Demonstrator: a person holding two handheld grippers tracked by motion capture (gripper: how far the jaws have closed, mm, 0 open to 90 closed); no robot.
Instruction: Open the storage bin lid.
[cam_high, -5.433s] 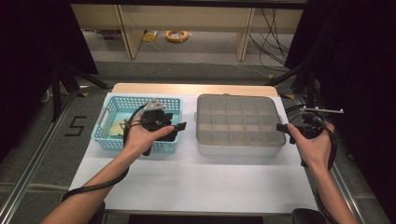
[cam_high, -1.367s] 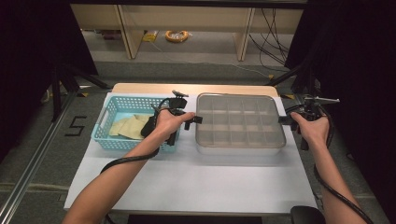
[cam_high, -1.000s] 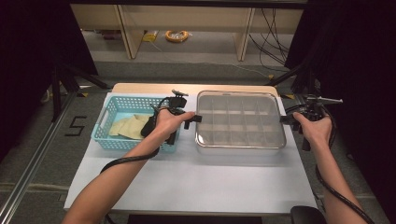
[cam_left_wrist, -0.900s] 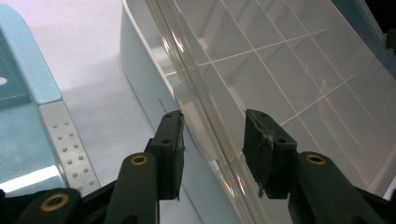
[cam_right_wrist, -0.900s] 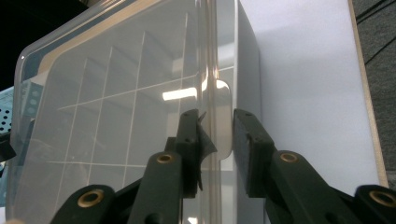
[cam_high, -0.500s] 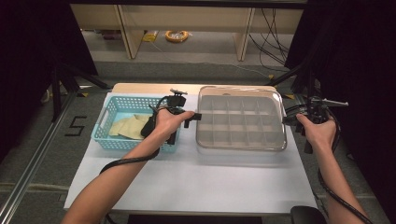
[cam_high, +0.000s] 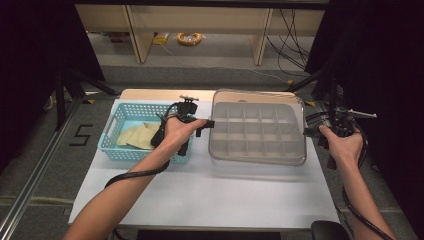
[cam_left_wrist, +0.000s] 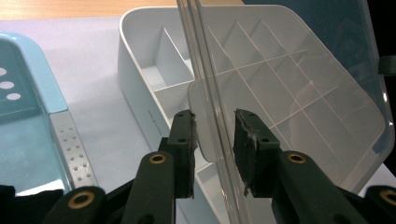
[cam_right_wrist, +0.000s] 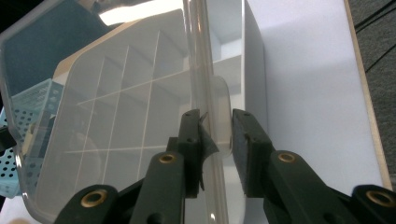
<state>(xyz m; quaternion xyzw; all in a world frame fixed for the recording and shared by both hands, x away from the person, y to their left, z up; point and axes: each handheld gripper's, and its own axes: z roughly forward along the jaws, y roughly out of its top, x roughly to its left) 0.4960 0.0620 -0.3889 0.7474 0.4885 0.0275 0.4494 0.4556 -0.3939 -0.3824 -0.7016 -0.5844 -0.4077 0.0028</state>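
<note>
The lid (cam_left_wrist: 289, 93) is cut off at the left gripper view's top edge; the cloth (cam_high: 137, 135) is partly hidden by the basket (cam_high: 112, 150) wall.

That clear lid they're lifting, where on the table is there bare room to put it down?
The widest bare stretch of the table runs along the near edge, in front of the blue basket and the divided box. The back half is crowded by both.

Both forearms reach forward; left gripper (cam_high: 209, 123) has just been closing its jaws, right gripper (cam_high: 308, 131) half-closed.
</note>
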